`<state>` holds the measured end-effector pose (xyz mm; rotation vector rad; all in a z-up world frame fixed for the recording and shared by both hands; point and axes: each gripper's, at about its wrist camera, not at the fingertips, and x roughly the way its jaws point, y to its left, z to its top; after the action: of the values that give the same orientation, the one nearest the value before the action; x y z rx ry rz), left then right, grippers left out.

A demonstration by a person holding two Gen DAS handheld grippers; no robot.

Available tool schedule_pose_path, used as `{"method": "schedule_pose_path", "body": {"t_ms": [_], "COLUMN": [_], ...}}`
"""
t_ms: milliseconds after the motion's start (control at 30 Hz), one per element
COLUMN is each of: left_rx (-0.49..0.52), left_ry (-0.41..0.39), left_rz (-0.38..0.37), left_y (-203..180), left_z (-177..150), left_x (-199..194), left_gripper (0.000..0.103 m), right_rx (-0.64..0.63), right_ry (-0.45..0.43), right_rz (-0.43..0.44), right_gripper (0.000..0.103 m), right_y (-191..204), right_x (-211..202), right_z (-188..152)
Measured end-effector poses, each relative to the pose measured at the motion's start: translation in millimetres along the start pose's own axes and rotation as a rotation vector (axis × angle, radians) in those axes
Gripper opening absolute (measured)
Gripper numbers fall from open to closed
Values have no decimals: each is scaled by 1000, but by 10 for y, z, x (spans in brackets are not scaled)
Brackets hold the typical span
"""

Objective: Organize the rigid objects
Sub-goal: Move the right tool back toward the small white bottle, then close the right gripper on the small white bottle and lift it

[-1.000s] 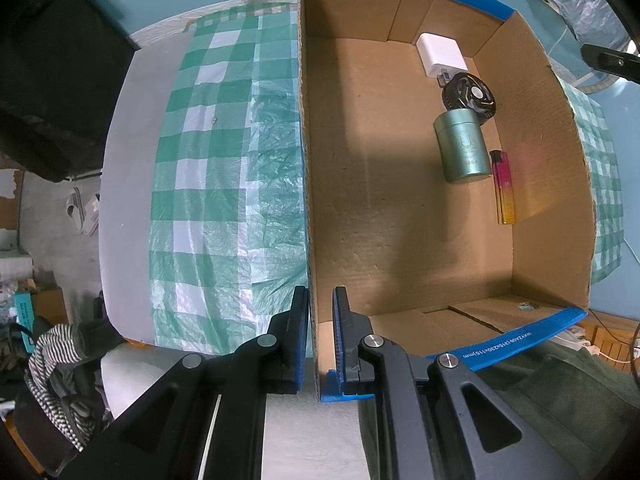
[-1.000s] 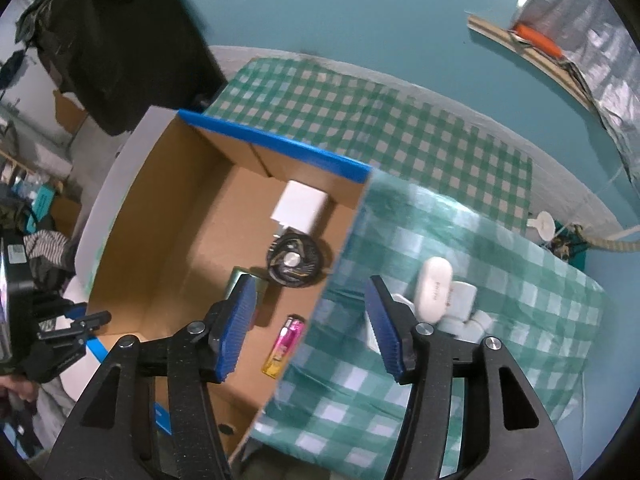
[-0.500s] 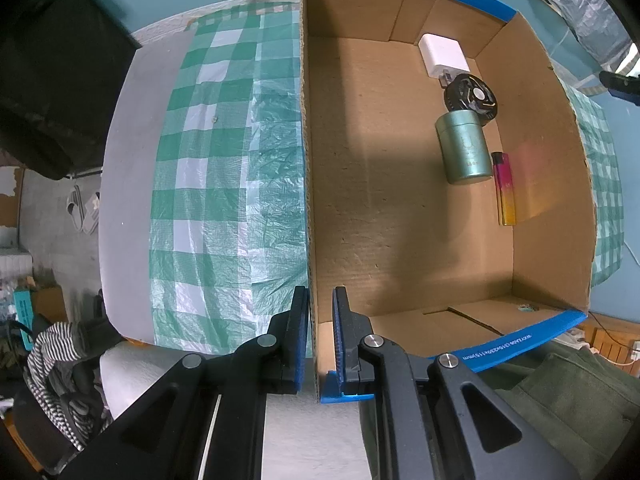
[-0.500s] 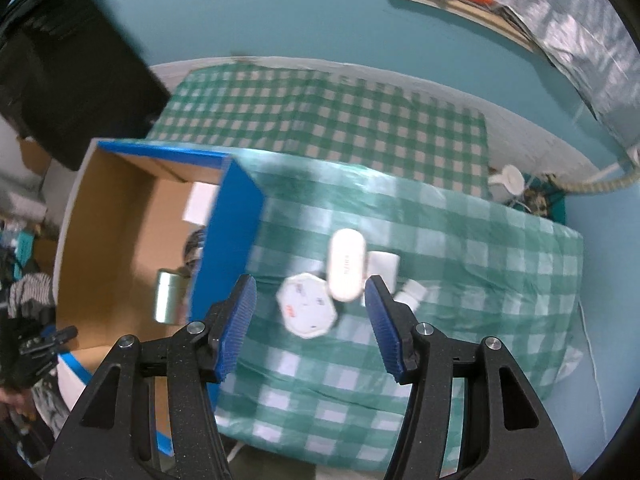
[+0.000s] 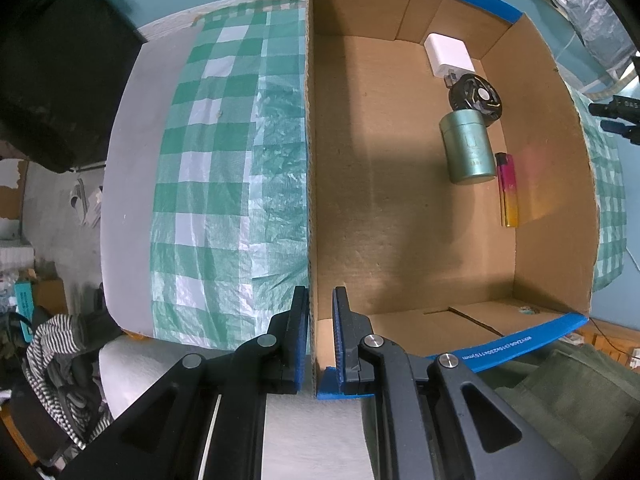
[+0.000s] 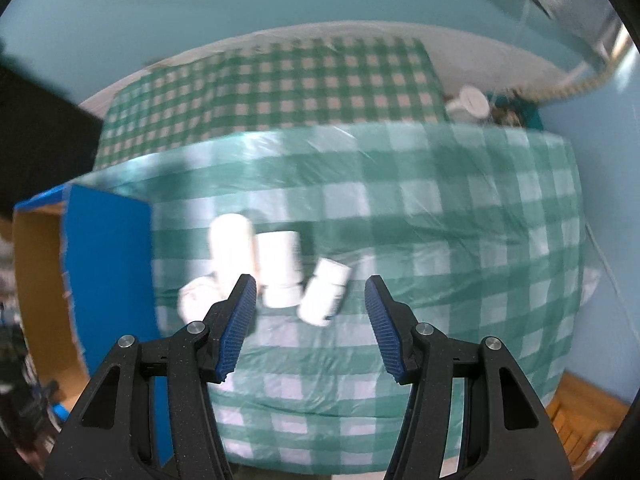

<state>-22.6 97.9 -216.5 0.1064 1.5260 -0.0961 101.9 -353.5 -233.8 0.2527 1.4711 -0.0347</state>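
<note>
My left gripper [image 5: 321, 320] is shut on the near left wall of a cardboard box [image 5: 311, 184] with blue-taped edges. Inside the box lie a white charger [image 5: 448, 54], a black round disc [image 5: 476, 98], a green tin [image 5: 468, 148] and a pink-yellow lighter [image 5: 507, 190]. My right gripper [image 6: 310, 308] is open and empty above the checked cloth, just short of several blurred white objects: a small bottle [image 6: 324, 298], a squat white piece [image 6: 280, 274], a tall oval case [image 6: 231, 240] and a flat white piece [image 6: 196, 300].
The box's blue outer wall [image 6: 108, 272] stands left of the white objects in the right wrist view. The green checked cloth [image 6: 440, 240] covers the table. A striped garment [image 5: 56, 356] and clutter lie on the floor at the left. A wooden floor edge [image 6: 580, 404] shows lower right.
My right gripper has swung right, away from the box and down toward the white objects, which now look larger and blurred. The left gripper has kept its hold on the box wall.
</note>
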Motion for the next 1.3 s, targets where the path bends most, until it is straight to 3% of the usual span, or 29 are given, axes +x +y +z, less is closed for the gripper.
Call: {"method": "schedule_pose_path", "body": {"t_ms": [267,700,1000,1067,1300], "left_rx": [-17,-38,-39,-41,-35], "left_ry": [-1,5,4,5,6], "left_rz": [6,11,12,10,12], "left_y": [10,27,27,31,34], "left_z": [-7,-5,0,4,18], "left_x": [5,8,11,14,11], "left_gripper": [11,11,11,11,11], "right_rx": [64,67,4,-24,-57], "right_ry": [73,105,87,76,66], "right_rz": [-20,-46,-115,-121,-114], "right_gripper": [57,56,37,26,26], "right_y": [-152,-168,-34,-10,-12], "right_x": [378,574,601,585,568], "right_z": [73,19,-43,-59,-107]}}
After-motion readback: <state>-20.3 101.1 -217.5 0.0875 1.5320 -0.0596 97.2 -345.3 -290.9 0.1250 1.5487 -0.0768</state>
